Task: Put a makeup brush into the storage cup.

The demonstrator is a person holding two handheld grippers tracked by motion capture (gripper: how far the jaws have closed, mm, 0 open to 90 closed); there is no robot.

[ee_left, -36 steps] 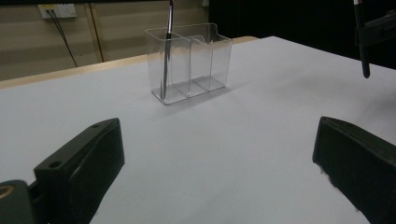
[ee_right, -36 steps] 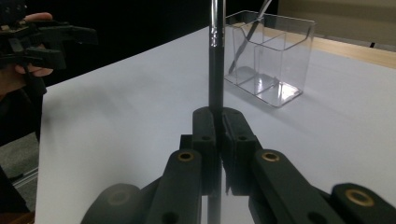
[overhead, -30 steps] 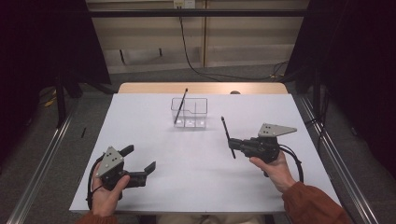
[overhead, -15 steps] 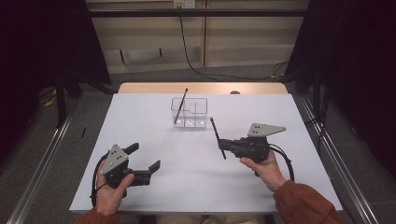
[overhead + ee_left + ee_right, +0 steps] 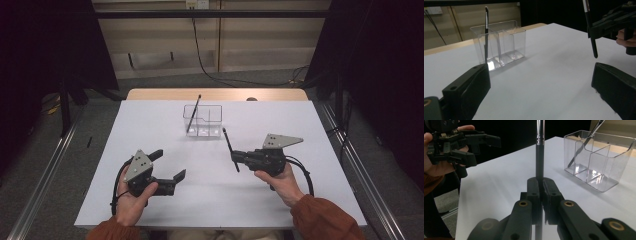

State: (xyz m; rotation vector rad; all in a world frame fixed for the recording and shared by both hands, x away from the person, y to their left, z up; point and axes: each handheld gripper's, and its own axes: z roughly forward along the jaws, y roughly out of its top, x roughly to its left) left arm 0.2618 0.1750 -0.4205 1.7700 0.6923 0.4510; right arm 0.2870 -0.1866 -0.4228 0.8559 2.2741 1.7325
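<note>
Brush being clamped in right hand-held gripper, above table.
L hand-held gripper sitting wide, holding nothing; clear organizer w/ 2nd brush beyond.

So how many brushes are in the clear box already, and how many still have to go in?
Done: one brush leans in the clear box. In hand: the right claw is shut on a second brush, held above the table short of the box. Left: carrying it over and dropping it in. The left claw is open, holding nothing.
</note>
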